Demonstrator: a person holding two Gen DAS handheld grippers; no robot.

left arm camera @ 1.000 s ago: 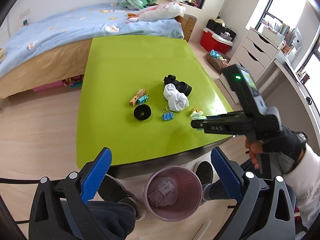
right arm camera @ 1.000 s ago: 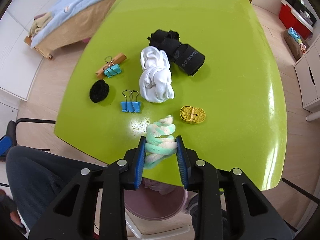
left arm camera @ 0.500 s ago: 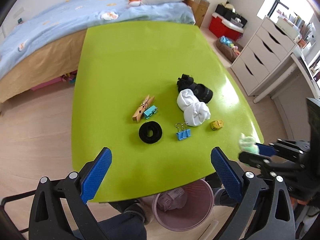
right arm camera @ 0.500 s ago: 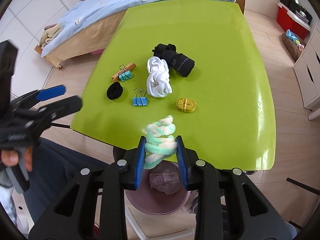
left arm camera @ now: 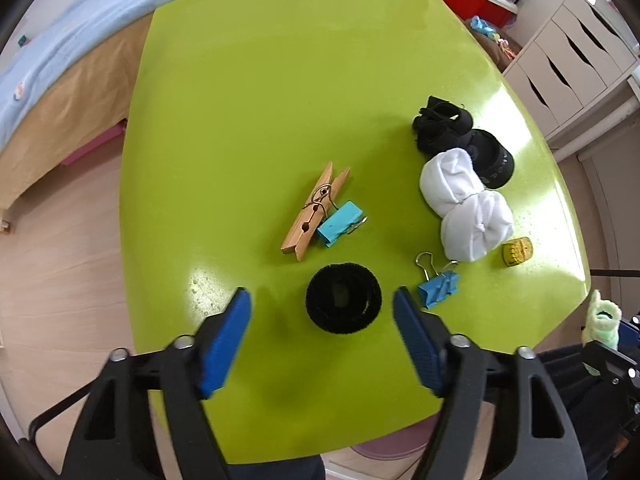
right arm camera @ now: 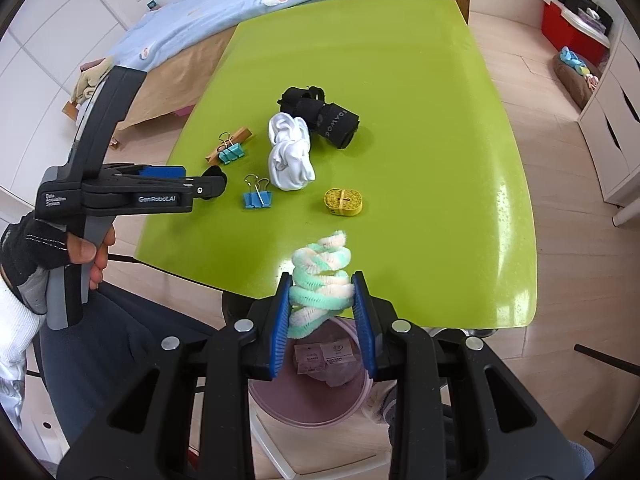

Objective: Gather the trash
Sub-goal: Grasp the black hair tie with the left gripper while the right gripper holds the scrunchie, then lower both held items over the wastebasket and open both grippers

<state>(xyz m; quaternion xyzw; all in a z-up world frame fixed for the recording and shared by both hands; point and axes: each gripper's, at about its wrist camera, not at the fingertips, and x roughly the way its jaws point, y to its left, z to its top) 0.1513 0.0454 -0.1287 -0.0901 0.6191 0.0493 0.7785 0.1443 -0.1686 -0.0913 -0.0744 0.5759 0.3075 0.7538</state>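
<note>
My right gripper (right arm camera: 322, 312) is shut on a twisted green-and-white fuzzy braid (right arm camera: 322, 280), held off the table's front edge above a pink trash bin (right arm camera: 308, 392) with paper scraps inside. The braid also shows in the left wrist view (left arm camera: 602, 318). My left gripper (left arm camera: 322, 334) is open, its blue pads on either side of a black ring-shaped hair tie (left arm camera: 343, 304) on the green table (left arm camera: 260, 100). In the right wrist view the left gripper (right arm camera: 200, 184) hides most of the hair tie.
On the table lie a wooden clothespin (left arm camera: 314, 212), two blue binder clips (left arm camera: 340, 224) (left arm camera: 438, 286), a white sock bundle (left arm camera: 464, 204), a black sock roll (left arm camera: 464, 136) and a yellow tape roll (left arm camera: 516, 252). A bed stands behind; white drawers (left arm camera: 568, 52) stand right.
My left gripper moved forward and down over the table to straddle the hair tie. My right gripper drew back with the braid, now above the bin.
</note>
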